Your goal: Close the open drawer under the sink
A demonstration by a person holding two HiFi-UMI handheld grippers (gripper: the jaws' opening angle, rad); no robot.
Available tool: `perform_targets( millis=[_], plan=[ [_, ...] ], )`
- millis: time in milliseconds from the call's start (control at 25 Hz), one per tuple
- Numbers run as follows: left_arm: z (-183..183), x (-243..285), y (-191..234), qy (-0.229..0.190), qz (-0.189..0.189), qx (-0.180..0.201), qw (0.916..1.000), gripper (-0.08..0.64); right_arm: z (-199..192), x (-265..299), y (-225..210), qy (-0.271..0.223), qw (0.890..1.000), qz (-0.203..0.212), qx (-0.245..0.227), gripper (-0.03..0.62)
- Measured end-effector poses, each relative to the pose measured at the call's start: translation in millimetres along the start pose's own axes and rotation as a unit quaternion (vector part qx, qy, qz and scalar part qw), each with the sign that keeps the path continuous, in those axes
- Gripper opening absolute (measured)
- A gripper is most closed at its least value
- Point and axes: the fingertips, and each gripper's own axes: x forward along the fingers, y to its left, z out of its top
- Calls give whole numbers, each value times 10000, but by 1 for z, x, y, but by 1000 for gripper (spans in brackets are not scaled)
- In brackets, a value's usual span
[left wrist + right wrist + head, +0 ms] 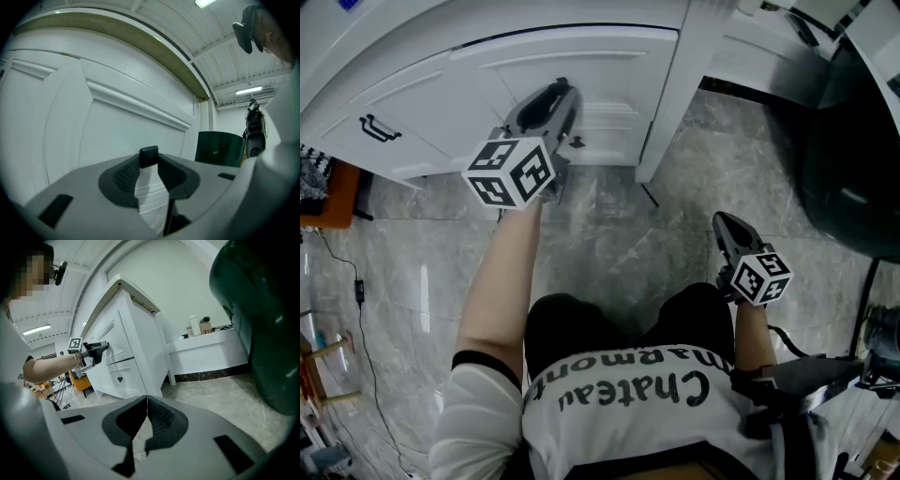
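Drawer [117, 122] flush; knob [149, 156] between parted left claw [561, 92]; right claw [146, 401] closed

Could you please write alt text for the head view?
Seen from above, the person's left gripper is held at a white panelled cabinet front above a grey marbled floor. The right gripper hangs apart over the floor.

Bright ceiling strip lights [248, 90]; dark, fisheye-bent corners.

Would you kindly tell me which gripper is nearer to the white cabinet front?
Left. The left gripper is right at the white cabinet front; the right gripper sits back over the floor by the person's knee, apart from it.
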Motion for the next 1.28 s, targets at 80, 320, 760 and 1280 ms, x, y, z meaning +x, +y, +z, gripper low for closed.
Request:
perform_targets(
  millis=[80, 320, 760, 1280],
  plan=[
    [0, 1, 0, 34, 31, 106, 9999, 118, 0, 0, 3, 44, 10000, 8, -69, 12],
    [0, 2, 1, 173, 181, 186, 9995, 117, 8, -7, 4, 27, 9998, -45, -193, 12],
    [-1, 1, 0, 208, 260, 93, 9994, 118, -6, -1, 16, 94, 9998, 95, -171, 12],
    [4, 4, -1, 439, 494, 517, 9965, 118, -47, -8, 65, 1135, 9917, 506, 325, 12]
  ],
)
